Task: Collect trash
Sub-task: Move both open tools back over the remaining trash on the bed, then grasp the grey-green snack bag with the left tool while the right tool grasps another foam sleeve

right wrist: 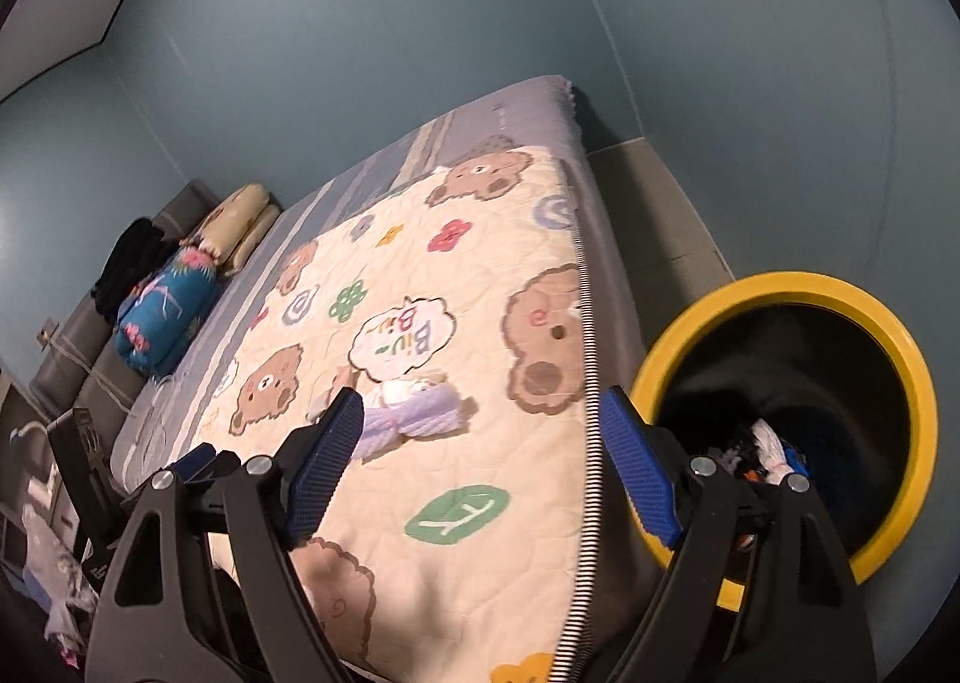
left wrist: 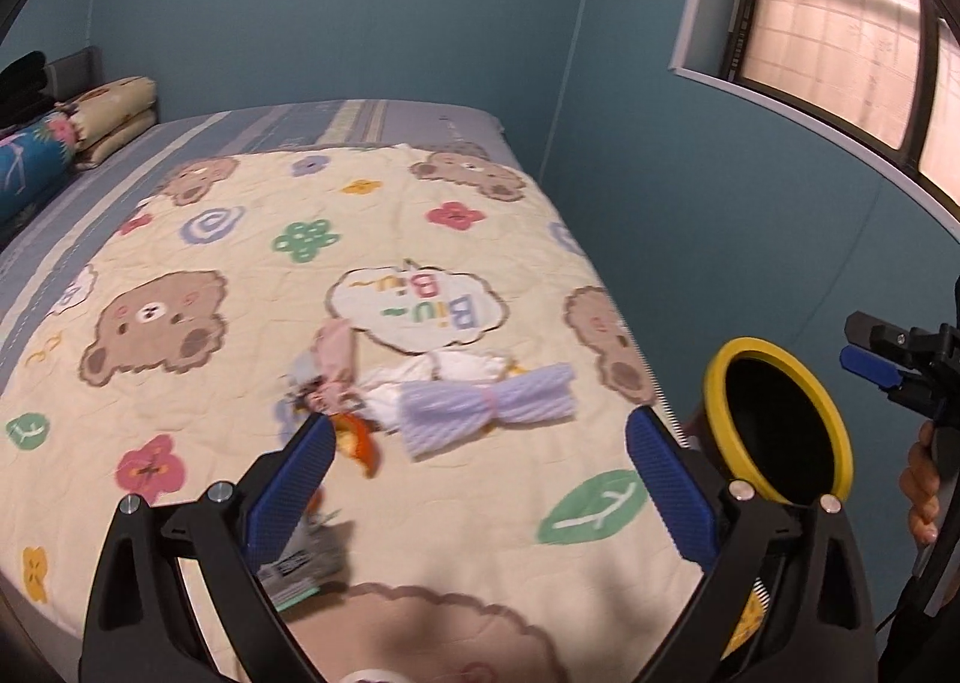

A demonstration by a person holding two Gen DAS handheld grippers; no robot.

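Spreading wide with nothing between them, the ribbed blue pads of the left gripper (left wrist: pixel 480 479) hang over a quilted cream bear-print blanket (left wrist: pixel 252 239). Right gripper (right wrist: pixel 480 467) likewise gapes empty, straddling the blanket's zipper edge. Just beside the left gripper's left pad lies a flat grey printed wrapper (left wrist: pixel 303 566). Beyond it sits a crumpled trash cluster (left wrist: pixel 444 395): orange scrap, pink wrapper, white tissue, ribbed lilac packet. Round yellow-rimmed black bin (right wrist: pixel 798 383) stands beside the bed, scraps inside. Folded pillows (left wrist: pixel 114 113) sit far back.
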